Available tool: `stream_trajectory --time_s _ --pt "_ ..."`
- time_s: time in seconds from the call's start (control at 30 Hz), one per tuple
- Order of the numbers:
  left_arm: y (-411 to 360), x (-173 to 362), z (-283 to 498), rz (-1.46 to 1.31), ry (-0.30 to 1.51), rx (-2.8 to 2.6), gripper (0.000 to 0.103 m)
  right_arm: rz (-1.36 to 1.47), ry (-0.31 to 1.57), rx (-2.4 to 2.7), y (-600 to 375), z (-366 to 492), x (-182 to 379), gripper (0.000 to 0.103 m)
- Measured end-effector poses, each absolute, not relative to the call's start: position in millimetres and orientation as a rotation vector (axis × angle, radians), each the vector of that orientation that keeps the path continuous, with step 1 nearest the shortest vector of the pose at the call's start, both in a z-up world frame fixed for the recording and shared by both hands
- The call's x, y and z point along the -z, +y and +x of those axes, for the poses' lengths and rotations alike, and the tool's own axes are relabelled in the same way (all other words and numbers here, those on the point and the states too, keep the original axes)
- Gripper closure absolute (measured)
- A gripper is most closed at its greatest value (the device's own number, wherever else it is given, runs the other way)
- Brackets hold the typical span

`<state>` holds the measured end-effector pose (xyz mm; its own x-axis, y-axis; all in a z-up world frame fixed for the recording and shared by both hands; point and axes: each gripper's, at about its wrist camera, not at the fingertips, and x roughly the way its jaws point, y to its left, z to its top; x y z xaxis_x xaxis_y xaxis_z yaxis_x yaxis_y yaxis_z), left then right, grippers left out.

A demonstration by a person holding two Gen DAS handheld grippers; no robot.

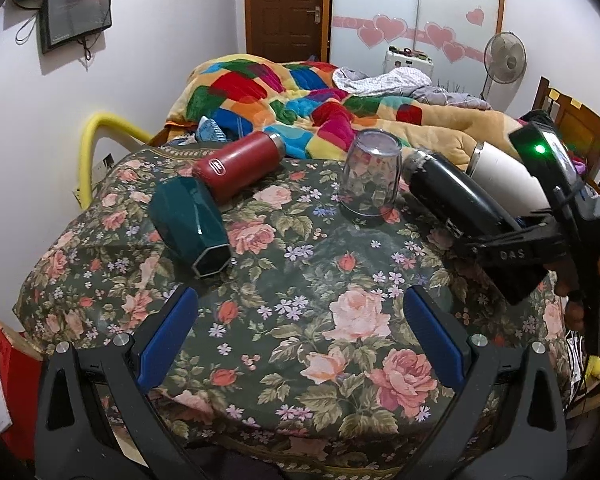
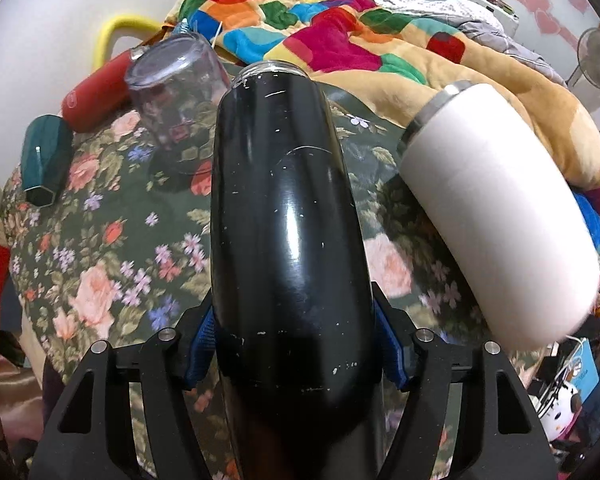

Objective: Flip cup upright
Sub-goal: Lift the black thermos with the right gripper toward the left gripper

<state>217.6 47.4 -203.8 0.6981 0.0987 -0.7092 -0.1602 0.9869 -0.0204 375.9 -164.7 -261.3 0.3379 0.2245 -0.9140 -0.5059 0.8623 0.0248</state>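
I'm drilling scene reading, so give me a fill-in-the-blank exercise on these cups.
1. The right gripper is shut on the ____ cup.
2. The clear cup stands ____ down.
3. The left gripper's jaws are ____.
4. The red cup lies on its ____.

Missing: black; upside; open; side

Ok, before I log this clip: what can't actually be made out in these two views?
- Black cup base: right wrist view, cut off at the bottom edge between the right gripper fingers.
- Whether the black cup touches the floral cloth: its own body hides the underside in both views.
- White cup lower end: blurred in the right wrist view; hidden behind the right gripper in the left wrist view.
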Motion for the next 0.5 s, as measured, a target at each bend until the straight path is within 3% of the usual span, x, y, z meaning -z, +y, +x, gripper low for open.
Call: stream_trajectory --time_s 0.5 --pt "53.0 162.9 171.5 -0.091 0.675 -0.149 0.000 -0.285 0.926 -0.534 -154.3 317.2 178.8 0.039"
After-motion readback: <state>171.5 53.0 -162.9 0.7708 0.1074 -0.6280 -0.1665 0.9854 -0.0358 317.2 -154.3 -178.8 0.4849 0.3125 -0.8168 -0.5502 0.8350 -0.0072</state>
